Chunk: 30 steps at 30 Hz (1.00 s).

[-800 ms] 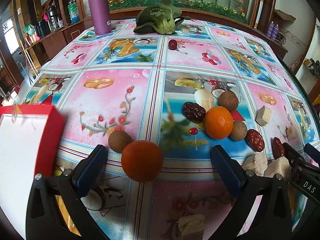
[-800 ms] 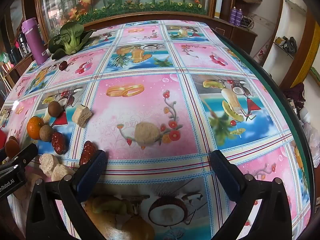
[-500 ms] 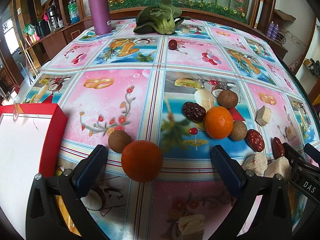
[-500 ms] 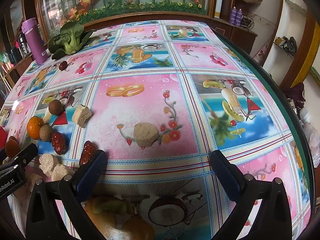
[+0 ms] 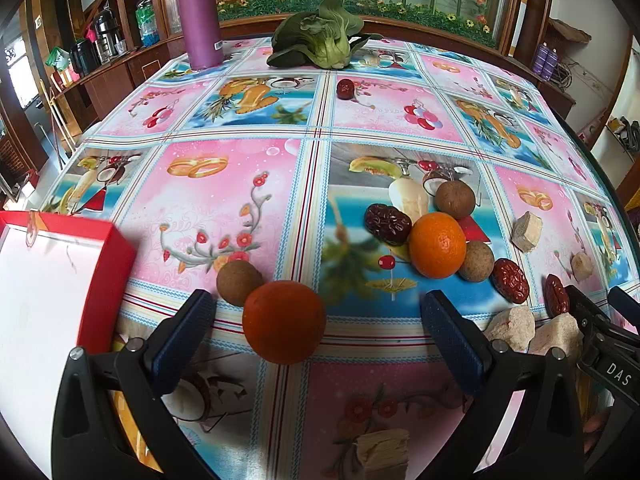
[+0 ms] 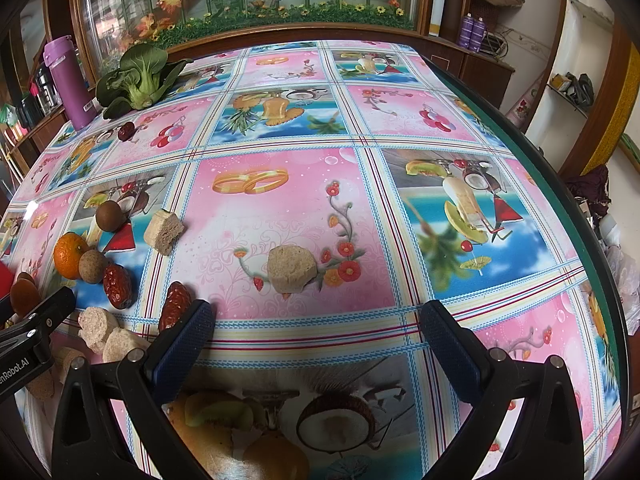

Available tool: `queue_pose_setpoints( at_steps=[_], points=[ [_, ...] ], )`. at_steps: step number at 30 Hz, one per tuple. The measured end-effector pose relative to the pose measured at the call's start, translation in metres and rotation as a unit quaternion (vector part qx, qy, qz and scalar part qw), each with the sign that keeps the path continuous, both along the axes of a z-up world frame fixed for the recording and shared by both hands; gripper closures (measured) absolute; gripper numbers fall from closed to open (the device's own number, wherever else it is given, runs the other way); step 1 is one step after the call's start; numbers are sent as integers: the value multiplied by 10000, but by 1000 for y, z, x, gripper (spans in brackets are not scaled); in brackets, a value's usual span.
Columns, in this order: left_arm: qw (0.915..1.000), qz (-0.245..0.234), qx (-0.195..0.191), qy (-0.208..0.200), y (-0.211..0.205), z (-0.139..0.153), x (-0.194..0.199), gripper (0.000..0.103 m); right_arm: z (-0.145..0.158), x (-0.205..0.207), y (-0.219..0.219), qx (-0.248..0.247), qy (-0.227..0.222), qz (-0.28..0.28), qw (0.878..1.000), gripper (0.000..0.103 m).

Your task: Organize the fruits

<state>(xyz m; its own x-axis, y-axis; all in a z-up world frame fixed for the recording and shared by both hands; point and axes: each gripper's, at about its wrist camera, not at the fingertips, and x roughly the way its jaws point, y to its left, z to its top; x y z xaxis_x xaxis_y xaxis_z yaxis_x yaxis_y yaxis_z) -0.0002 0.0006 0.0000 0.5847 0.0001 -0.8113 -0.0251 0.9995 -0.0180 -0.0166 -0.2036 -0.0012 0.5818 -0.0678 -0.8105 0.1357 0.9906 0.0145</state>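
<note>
In the left wrist view my left gripper (image 5: 318, 330) stands open just above the table, an orange (image 5: 284, 322) lying between its fingers nearer the left one, a brown longan (image 5: 239, 282) behind it. A second orange (image 5: 437, 245), red dates (image 5: 387, 224) and more longans (image 5: 455, 199) cluster to the right. A red box with a white inside (image 5: 52, 280) sits at the left. In the right wrist view my right gripper (image 6: 318, 330) is open and empty, a pale crumbly cake piece (image 6: 291, 269) ahead of it and a red date (image 6: 175, 306) touching its left finger.
A purple flask (image 5: 199, 14) and a bok choy (image 5: 320, 38) stand at the table's far side, a lone date (image 5: 345, 89) near them. Pale cake chunks (image 5: 512, 328) lie between the two grippers. The table edge (image 6: 560, 200) curves along the right.
The red box at the left shifted slightly; it was blurred before. The cake piece ahead of the right gripper turned a little. Both grippers stay put and open.
</note>
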Motion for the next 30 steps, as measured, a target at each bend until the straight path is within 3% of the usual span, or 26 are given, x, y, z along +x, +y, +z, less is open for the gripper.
queue_pose_setpoints(
  at_steps=[22,23,26,30],
  points=[
    [9998,-158,21,134,0,1,0,0,2,-2,1,34,57,151,9999,1],
    [9997,-133,30,208,3,3,-2,0,7,-6,1,59,-47,183,9998,1],
    [9999,-36,-30,-92,21,23,-23,0,31,-24,4,155,-736,335,9966,1],
    [9979,148,-62,-630,51,52,-56,0,60,-33,28,497,-1222,1164,9844,1]
  ],
)
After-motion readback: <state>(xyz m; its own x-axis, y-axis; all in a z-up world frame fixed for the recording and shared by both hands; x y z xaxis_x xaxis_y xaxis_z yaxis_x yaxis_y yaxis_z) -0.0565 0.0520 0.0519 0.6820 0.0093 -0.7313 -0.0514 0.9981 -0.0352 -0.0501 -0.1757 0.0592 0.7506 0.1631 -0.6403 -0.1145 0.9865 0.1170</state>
